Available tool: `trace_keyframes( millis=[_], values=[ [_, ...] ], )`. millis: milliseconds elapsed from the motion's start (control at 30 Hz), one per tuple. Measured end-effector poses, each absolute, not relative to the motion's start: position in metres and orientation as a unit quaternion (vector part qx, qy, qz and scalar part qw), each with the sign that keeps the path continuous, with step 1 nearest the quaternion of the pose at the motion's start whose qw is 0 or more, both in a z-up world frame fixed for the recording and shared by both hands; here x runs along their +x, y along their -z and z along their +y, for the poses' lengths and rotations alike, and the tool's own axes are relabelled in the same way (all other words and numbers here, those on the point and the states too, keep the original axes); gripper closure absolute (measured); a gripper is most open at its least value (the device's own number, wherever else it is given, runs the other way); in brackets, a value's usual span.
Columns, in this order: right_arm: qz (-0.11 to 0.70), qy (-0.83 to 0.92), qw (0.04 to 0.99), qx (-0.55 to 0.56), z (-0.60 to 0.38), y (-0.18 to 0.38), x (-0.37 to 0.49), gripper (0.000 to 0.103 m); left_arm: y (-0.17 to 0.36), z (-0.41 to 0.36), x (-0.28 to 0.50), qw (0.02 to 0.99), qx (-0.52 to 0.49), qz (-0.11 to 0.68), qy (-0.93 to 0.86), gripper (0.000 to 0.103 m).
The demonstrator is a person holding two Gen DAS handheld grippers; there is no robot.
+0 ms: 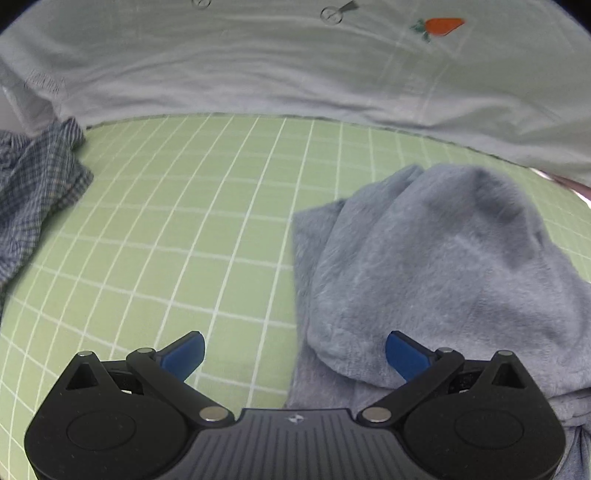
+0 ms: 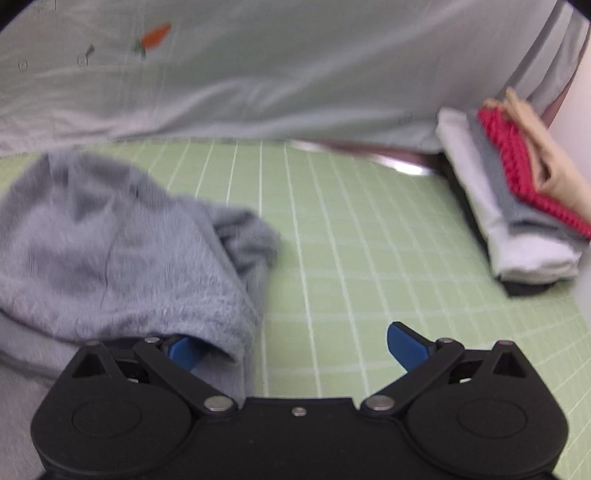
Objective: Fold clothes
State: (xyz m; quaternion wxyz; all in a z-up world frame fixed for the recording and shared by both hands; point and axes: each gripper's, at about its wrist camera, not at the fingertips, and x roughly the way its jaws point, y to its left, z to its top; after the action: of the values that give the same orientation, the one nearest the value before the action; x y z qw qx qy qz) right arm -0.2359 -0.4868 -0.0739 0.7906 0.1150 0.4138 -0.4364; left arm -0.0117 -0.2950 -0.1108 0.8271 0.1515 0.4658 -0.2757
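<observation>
Both pairs of blue fingers stood spread wide, neither clamped on anything. On the left gripper (image 1: 294, 354) the left pad hung over bare green cloth, while the right pad (image 1: 404, 354) lay against the near edge of the grey fleece garment (image 1: 436, 266) — touching or just above it, I cannot tell which. On the right gripper (image 2: 294, 349) the left fingertip (image 2: 184, 350) was tucked under a drooping fold of that same garment (image 2: 110, 243), the fleece covering part of it, and the right fingertip sat over the bare sheet.

The garment lay in a rumpled heap on the green grid-patterned sheet (image 1: 184, 229), humped in the middle with a flatter layer spreading beneath it. It sat between the two grippers, to the right in the left wrist view and to the left in the right wrist view.

Beyond it stretched a pale grey-green cloth (image 1: 258, 66) bearing a small orange carrot motif (image 1: 441, 26). A blue checked garment (image 1: 37, 184) lay crumpled at the far left edge of the sheet. Well apart, at the far right — seen only from the right wrist — a stack of folded clothes (image 2: 517, 206) held white, grey, red knit and beige layers.
</observation>
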Motion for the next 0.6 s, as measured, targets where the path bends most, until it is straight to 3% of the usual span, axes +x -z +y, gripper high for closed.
trace_keyframes(
  millis=[200, 600],
  values=[
    [0.415, 0.433, 0.788, 0.139, -0.483, 0.076, -0.246, 0.000, 0.114, -0.291, -0.015, 0.823, 0.158, 0.474, 0.271, 0.000],
    [0.307, 0.414, 0.839, 0.175, -0.479, 0.032, -0.253, 0.000, 0.128, -0.277, -0.022, 0.809, 0.152, 0.501, 0.265, 0.000]
  ],
)
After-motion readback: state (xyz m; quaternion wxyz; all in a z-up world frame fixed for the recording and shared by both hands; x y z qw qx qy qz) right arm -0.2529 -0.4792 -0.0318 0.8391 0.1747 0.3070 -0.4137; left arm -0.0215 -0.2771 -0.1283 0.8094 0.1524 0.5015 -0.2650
